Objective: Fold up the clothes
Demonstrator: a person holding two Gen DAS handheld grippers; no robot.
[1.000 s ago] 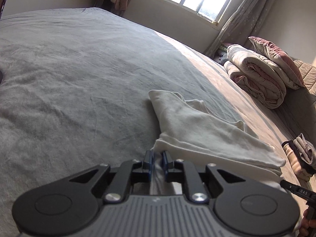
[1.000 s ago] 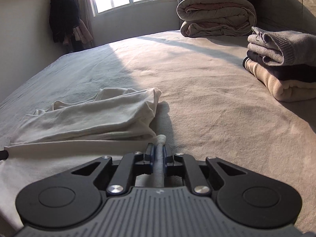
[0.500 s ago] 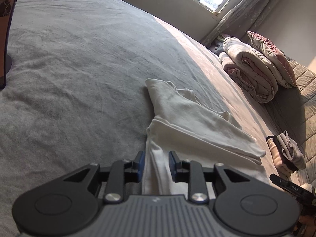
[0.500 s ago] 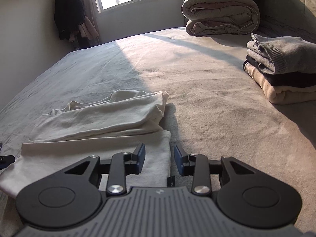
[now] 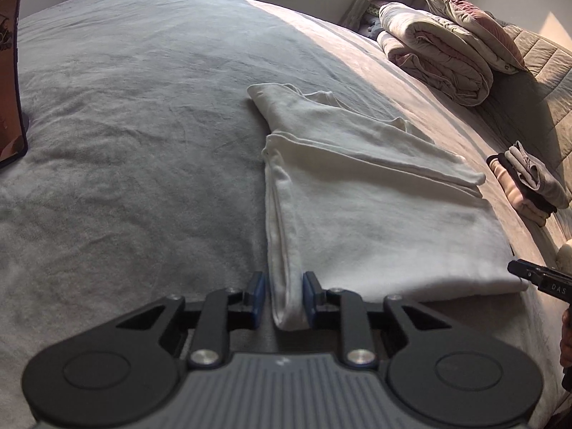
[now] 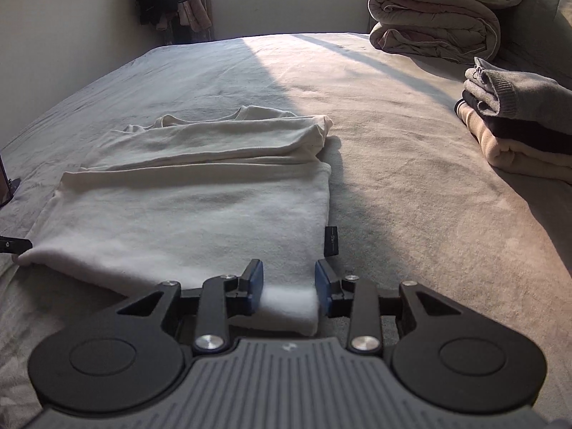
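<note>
A cream garment (image 5: 375, 214) lies folded flat on the grey bed (image 5: 125, 143), its sleeves folded across the far part. My left gripper (image 5: 284, 298) sits at the garment's near left corner. Its jaws are closing around the folded edge, with a gap still at the left pad. My right gripper (image 6: 289, 291) stands at the near right corner of the garment (image 6: 196, 214). The thick fold lies between its blue pads, which do not squeeze it. A black label (image 6: 331, 241) sticks out at the garment's right edge.
A stack of folded clothes (image 6: 518, 121) sits on the right side of the bed, with a rolled duvet (image 6: 436, 21) and a pillow behind it. A dark framed object (image 5: 10, 71) stands at the left edge. Clothes hang beside the window.
Both grippers were shut on the garment's hem a second ago. They let go and drew back to the near fold, and the garment's lower half now lies flat.
</note>
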